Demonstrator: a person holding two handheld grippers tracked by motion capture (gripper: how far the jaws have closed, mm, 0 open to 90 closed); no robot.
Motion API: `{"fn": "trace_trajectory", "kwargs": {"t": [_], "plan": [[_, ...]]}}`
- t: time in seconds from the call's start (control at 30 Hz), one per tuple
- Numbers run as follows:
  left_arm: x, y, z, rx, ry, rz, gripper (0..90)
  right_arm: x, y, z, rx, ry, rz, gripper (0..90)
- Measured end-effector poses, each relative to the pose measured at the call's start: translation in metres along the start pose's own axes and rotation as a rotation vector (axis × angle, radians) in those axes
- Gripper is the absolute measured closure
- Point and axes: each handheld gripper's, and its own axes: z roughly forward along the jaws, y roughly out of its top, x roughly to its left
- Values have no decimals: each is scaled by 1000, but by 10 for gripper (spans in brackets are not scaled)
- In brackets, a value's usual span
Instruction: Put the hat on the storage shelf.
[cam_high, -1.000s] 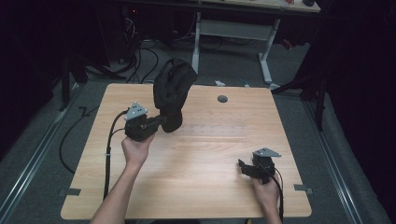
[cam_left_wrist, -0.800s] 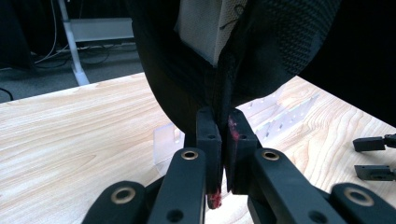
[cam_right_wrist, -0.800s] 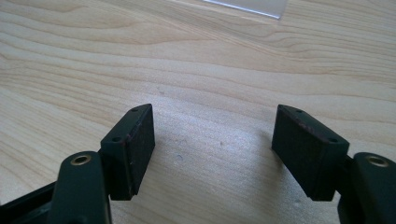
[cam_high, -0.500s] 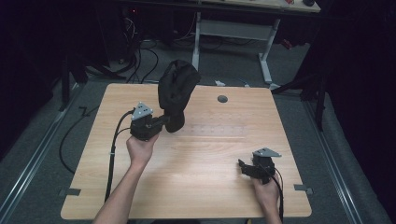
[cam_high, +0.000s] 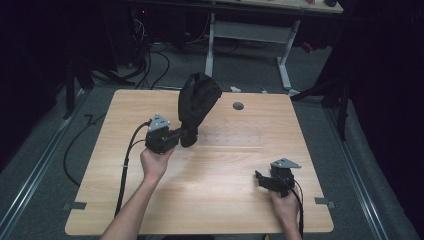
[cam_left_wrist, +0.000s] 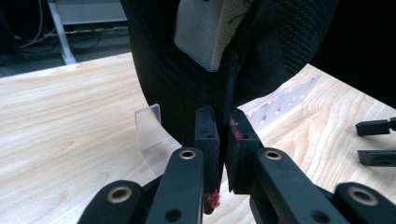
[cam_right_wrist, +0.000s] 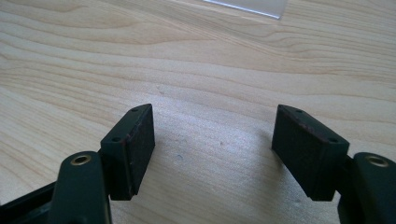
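A black fabric cap (cam_high: 199, 99) with a pale label inside (cam_left_wrist: 201, 37) stands tall over the back middle of the wooden table (cam_high: 210, 200). My left gripper (cam_high: 187, 134) is shut on the cap's lower edge, and its jaws pinch the dark cloth (cam_left_wrist: 224, 135). A clear plastic stand (cam_left_wrist: 150, 129) sits on the table just behind the cap's hem. My right gripper (cam_high: 260, 179) rests low at the front right, open, with bare wood between its fingers (cam_right_wrist: 212, 140). It also appears far off in the left gripper view (cam_left_wrist: 376, 142).
A round grey grommet (cam_high: 238, 106) is set in the table near its back edge. A clear perforated strip (cam_left_wrist: 285, 100) lies flat on the wood past the cap. A clear piece's edge (cam_right_wrist: 247, 5) lies ahead of the right gripper. Cables and desk legs stand on the floor behind.
My left gripper has carried the cap a little to the right across the table. The right gripper has stayed put and open.
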Motion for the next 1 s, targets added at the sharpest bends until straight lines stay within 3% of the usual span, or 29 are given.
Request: {"fn": "trace_trajectory", "kwargs": {"t": [0.33,0.7,1.0], "plan": [[0,-3,-5,15,-29,-22,760,0,0,0,0,0,0,300],[0,-1,-11,39,-29,-39,489,0,0,0,0,0,0,300],[1,2,-22,57,-31,-45,418,0,0,0,0,0,1,300]]}}
